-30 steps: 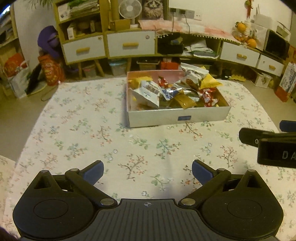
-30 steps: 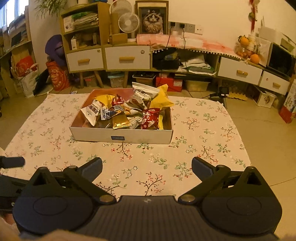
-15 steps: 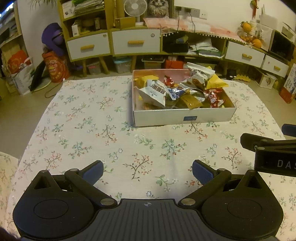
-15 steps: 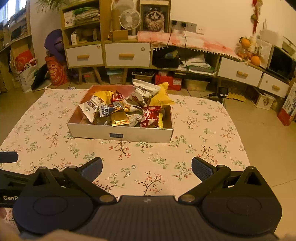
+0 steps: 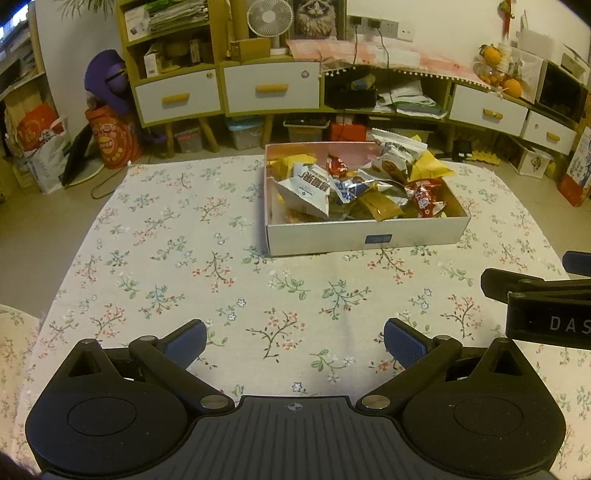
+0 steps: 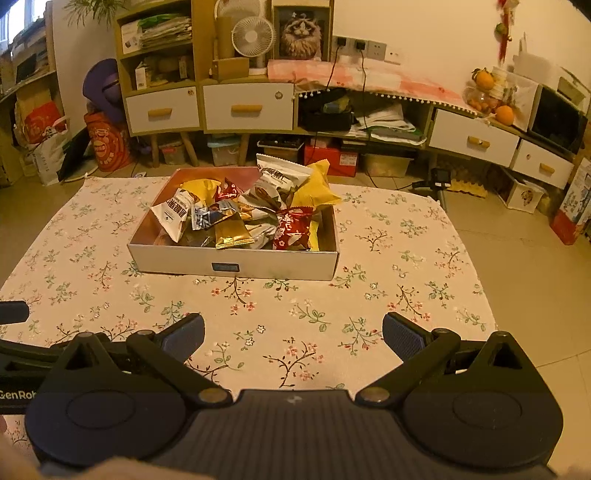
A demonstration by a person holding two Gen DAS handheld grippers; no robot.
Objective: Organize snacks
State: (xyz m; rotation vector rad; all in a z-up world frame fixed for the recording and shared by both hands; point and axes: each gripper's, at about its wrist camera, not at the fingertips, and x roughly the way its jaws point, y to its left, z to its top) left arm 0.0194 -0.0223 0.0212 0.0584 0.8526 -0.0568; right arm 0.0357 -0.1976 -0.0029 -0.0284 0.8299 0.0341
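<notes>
Both hand-held grippers, the left (image 5: 293, 341) and the right (image 6: 293, 338), are hovering wide open and empty over the flowered bench (image 6: 388, 258), short of the snack box (image 6: 236, 264). The heaped packets (image 6: 229, 230) are overlapping, so singling out the top one and pinching its sealed edge looks wisest.

This is a lived-in home, a sitting room by the look of it. A long wooden cabinet (image 6: 258, 99) with white drawers runs along the back wall. On top of the cabinet stand a small fan (image 6: 253, 37), a framed cat picture (image 6: 301, 35) and, at its right end, a pile of oranges (image 6: 495, 99). Papers and boxes fill its open shelves. Left of the cabinet, shopping bags (image 6: 44, 144) sit on the tiled floor. In front of it lies a flowered cloth (image 6: 295, 314) carrying a box of snack packets (image 6: 236, 221).
</notes>
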